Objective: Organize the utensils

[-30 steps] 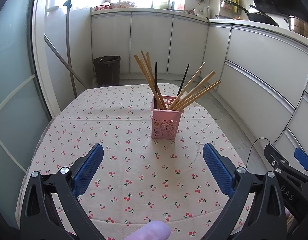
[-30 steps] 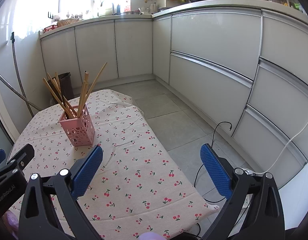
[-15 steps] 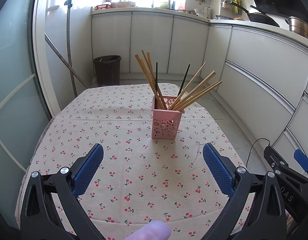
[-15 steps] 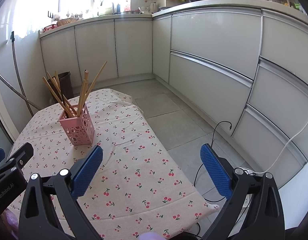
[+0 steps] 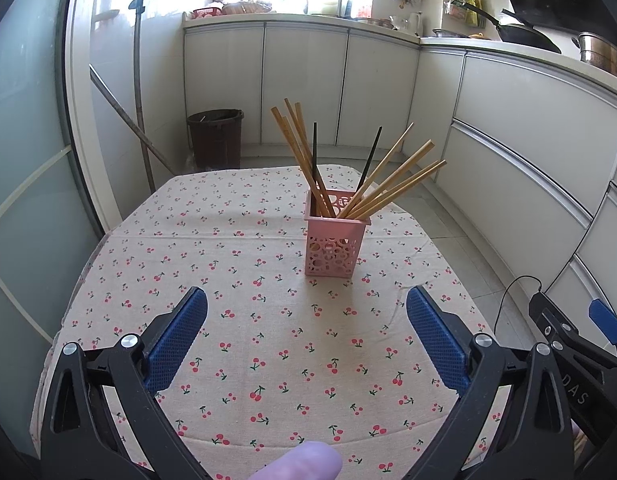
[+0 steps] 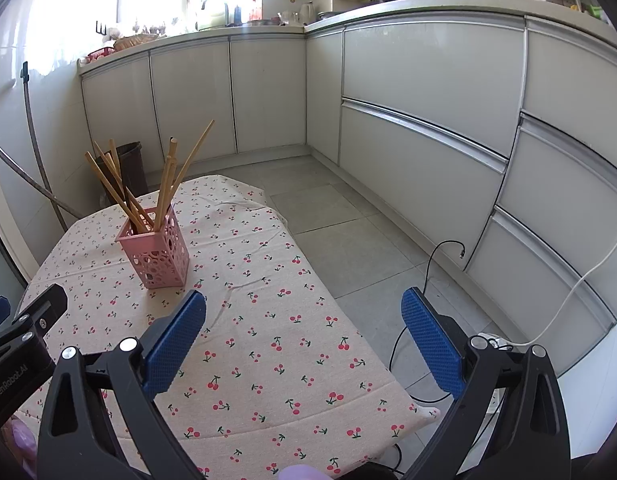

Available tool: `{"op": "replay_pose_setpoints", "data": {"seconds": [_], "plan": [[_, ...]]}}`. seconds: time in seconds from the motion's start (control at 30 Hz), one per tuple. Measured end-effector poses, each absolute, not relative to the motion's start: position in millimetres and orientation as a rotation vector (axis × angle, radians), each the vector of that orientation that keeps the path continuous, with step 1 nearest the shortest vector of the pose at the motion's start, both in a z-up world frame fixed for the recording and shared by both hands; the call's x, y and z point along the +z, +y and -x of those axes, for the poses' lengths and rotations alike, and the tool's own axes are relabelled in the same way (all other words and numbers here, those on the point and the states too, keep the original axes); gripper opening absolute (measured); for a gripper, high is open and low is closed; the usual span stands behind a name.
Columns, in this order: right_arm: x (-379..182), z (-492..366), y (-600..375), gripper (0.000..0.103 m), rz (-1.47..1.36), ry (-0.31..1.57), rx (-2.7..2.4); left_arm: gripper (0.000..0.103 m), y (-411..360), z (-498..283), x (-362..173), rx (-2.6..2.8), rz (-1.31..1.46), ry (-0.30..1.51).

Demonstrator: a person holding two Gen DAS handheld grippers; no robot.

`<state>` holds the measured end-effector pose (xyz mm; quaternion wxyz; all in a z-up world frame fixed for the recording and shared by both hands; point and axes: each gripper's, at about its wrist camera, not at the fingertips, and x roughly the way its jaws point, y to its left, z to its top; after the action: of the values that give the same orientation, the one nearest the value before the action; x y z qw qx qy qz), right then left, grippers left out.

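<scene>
A pink perforated holder stands upright on the cherry-print tablecloth. Several wooden chopsticks and two black ones lean out of it. My left gripper hangs open above the cloth, well short of the holder, nothing between its blue pads. In the right wrist view the holder sits at the far left with its chopsticks. My right gripper is open too, over the table's right edge, with nothing in it.
A dark bin and a leaning pole stand beyond the table. White cabinets run along the back and right. Cables lie on the tiled floor. The other gripper shows at the edge of each view.
Both views have barely shifted; the holder and chopsticks stand as before. Both grippers stay open.
</scene>
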<state>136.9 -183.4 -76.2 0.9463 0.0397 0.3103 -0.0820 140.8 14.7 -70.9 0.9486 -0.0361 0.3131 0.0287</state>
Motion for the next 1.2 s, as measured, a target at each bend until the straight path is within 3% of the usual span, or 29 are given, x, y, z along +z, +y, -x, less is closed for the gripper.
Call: {"op": "replay_pose_setpoints", "data": {"seconds": [1.2], "plan": [[-78.3, -135.9, -183.6, 0.095, -0.081, 0.638, -0.169, 0.096, 15.6, -141.2, -74.3, 0.066, 0.072, 0.649]]}}
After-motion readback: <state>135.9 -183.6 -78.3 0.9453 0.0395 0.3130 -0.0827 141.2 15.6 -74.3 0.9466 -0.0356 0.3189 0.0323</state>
